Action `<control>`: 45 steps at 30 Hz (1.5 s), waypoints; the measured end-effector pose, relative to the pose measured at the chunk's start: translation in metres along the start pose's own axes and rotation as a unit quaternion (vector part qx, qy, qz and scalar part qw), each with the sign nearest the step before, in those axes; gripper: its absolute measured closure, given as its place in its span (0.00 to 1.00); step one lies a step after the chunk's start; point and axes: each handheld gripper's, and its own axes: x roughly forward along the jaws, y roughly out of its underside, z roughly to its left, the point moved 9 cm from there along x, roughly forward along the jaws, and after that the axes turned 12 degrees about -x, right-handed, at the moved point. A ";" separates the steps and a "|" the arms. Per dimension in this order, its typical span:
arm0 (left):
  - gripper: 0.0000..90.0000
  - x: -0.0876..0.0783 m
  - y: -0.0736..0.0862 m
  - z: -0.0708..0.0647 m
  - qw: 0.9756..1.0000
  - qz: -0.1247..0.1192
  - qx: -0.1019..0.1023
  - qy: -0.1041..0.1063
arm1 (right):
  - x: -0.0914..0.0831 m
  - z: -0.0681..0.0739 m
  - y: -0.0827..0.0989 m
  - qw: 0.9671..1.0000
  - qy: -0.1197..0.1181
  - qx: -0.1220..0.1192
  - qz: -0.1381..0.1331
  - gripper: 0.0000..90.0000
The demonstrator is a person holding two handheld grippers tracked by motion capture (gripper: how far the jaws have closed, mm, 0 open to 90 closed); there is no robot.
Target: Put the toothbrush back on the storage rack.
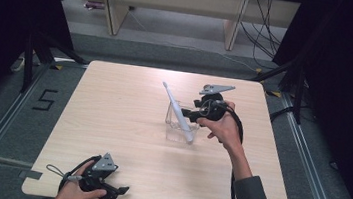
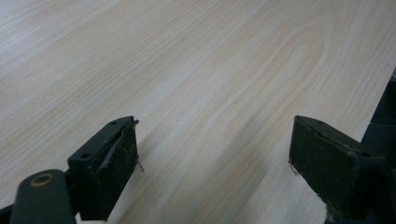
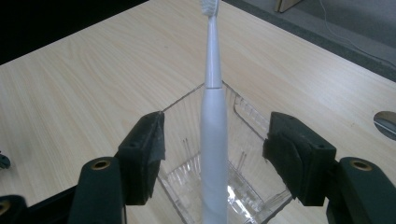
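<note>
A white electric toothbrush [image 1: 176, 108] leans in a clear square plastic cup [image 1: 180, 127] right of the middle of the wooden table [image 1: 112, 112], with its head up and tilted to the far left. My right gripper [image 1: 186, 113] reaches the cup from the right. In the right gripper view the toothbrush handle [image 3: 213, 140] stands between the two pads [image 3: 152, 144] with a gap on each side, over the cup [image 3: 247, 186], so my right gripper [image 3: 215, 149] is open. My left gripper [image 1: 121, 191] rests at the front left, open [image 2: 215, 154] over bare wood.
The table's front edge lies just below the left hand. Grey floor with a painted "5" [image 1: 45, 99] lies to the left. Desk legs [image 1: 116, 14] and cables [image 1: 268, 29] stand beyond the far edge. Dark curtains flank both sides.
</note>
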 end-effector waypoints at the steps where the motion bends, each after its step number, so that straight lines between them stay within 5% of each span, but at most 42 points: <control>1: 0.16 0.000 0.000 0.000 1.000 0.000 0.000 0.000 | 0.000 0.000 0.000 1.000 0.001 -0.001 -0.004 0.41; 23: 0.16 0.000 0.000 0.000 1.000 0.000 0.001 -0.001 | -0.042 0.007 0.027 1.000 0.007 -0.003 -0.029 0.38; 36: 0.17 0.000 0.000 -0.001 1.000 -0.002 -0.001 0.001 | -0.050 0.007 0.041 0.999 0.016 0.016 -0.033 0.33; 45: 0.16 0.000 -0.001 -0.002 1.000 -0.005 -0.006 0.005 | -0.054 0.013 0.044 0.999 0.019 0.000 -0.033 0.29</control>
